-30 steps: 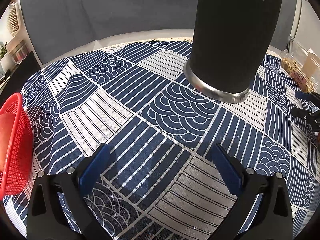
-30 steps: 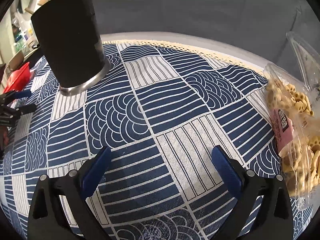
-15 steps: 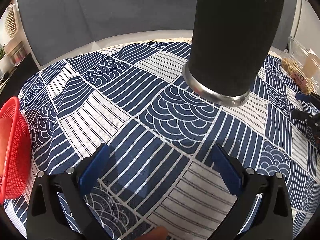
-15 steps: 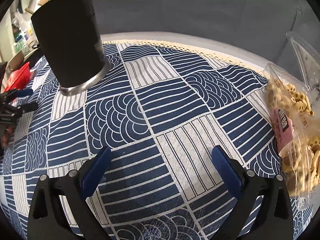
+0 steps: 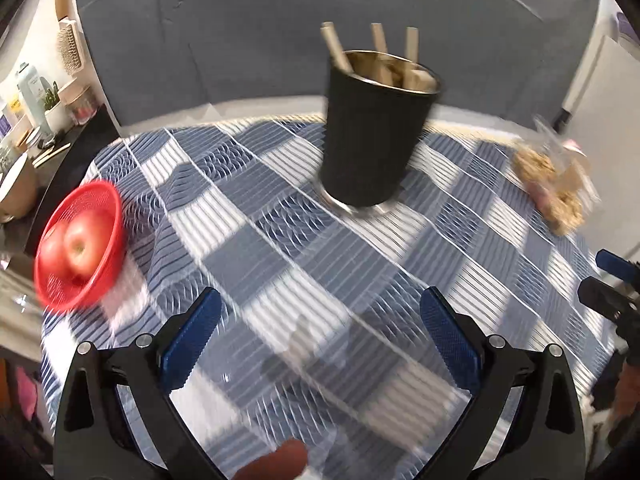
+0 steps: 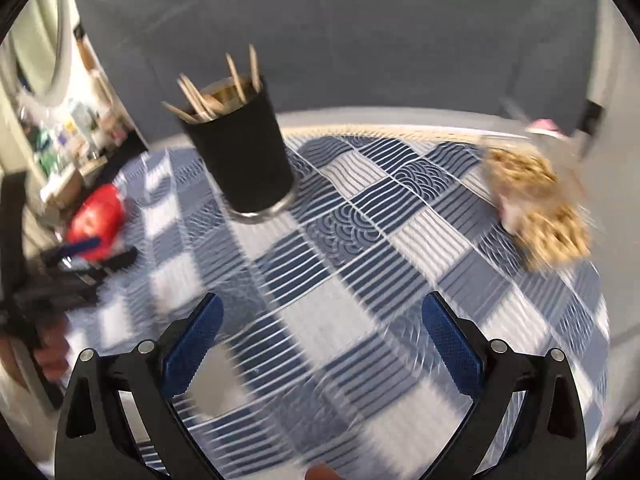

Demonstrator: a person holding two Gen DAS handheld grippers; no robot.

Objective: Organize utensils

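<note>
Left wrist view now much higher and farther back than a second ago: black cylindrical metal-rimmed utensil holder (image 5: 374,136), earlier filling upper frame with top cut off, now seen whole, open mouth visible, pale wooden utensil handles (image 5: 376,46) standing inside. Holder upright on blue-and-white patterned tablecloth (image 5: 248,248), toward far side of table. Heavy motion blur across cloth in both views. Left gripper (image 5: 320,332) spread wide, nothing between blue pads; right gripper (image 6: 322,334) likewise wide open and empty, also pulled up and away compared with half a second back. From right wrist view, same holder (image 6: 244,156) left of centre, bundle of wooden sticks (image 6: 212,88) fanning from its rim. Red mesh basket with red apples (image 5: 78,248) near left table edge, more fully in frame than before; clear bag of tan snack pieces (image 6: 536,204) at right. No loose utensils visible on cloth. Judgement: both tools retreating with everything already in holder, so task likely finished or nearly so.
</note>
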